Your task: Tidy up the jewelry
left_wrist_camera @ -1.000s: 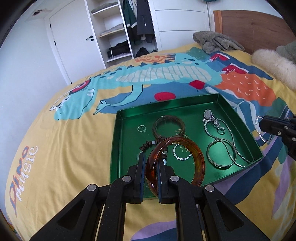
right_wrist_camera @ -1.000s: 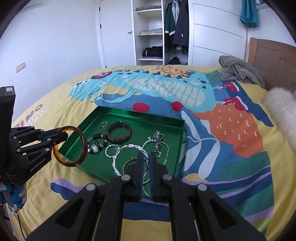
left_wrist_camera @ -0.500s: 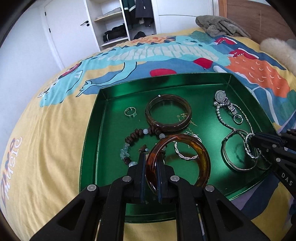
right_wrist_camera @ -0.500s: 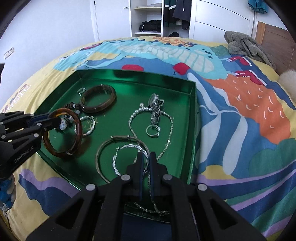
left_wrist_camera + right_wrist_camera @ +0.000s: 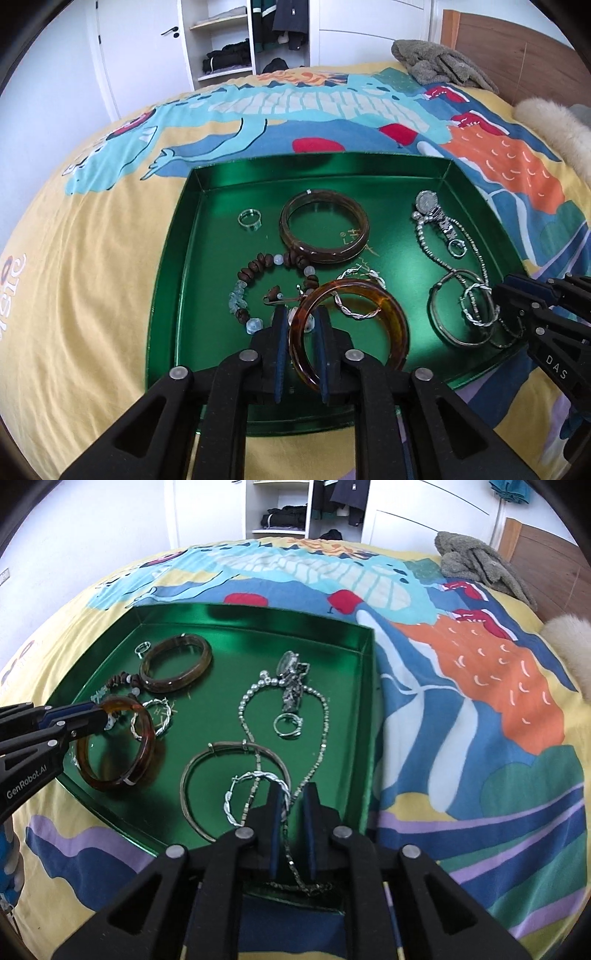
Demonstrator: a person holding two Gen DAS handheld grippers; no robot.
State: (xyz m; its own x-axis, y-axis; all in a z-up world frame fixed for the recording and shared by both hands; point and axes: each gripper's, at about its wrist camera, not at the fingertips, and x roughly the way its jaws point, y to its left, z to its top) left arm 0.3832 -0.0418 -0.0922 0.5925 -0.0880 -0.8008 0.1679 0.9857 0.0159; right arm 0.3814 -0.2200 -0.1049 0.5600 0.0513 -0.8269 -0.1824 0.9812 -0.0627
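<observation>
- Jaws of the left gripper (image 5: 300, 325) are opening: the amber bangle (image 5: 349, 328) stands between the pads, which no longer press it, its lower edge on the tray floor near the left front corner.
- Jaws of the right gripper (image 5: 291, 805) are opening too; the twisted silver hoop (image 5: 255, 794) and a run of the silver chain (image 5: 321, 738) lie between and under the fingers, loose on the tray floor, with no grip on either.
- Green metal tray (image 5: 173, 266) sits on the bed (image 5: 92, 258), whose cover is yellow with a turquoise cartoon monster.
- Dark brown bangle (image 5: 324, 225) lies flat in the far middle of the tray, a small clear ring (image 5: 249, 220) to its left.
- Beaded bracelet (image 5: 258, 291) of brown and pale beads curls between the dark bangle and the amber one, touching both; some beads sit under the left gripper's tips.
- Second twisted silver hoop (image 5: 356, 295) lies partly inside the amber bangle.
- Small silver watch (image 5: 291, 679) lies at the far right of the tray, on the chain's loop, and a silver ring (image 5: 288, 725) lies just nearer within that loop.
- Thin plain silver bangle (image 5: 207, 771) lies at the near right, overlapped by the hoop and the chain.
- Grey bundle (image 5: 476, 565) and a fluffy cream cushion (image 5: 554, 129) rest at the far right of the bed.
</observation>
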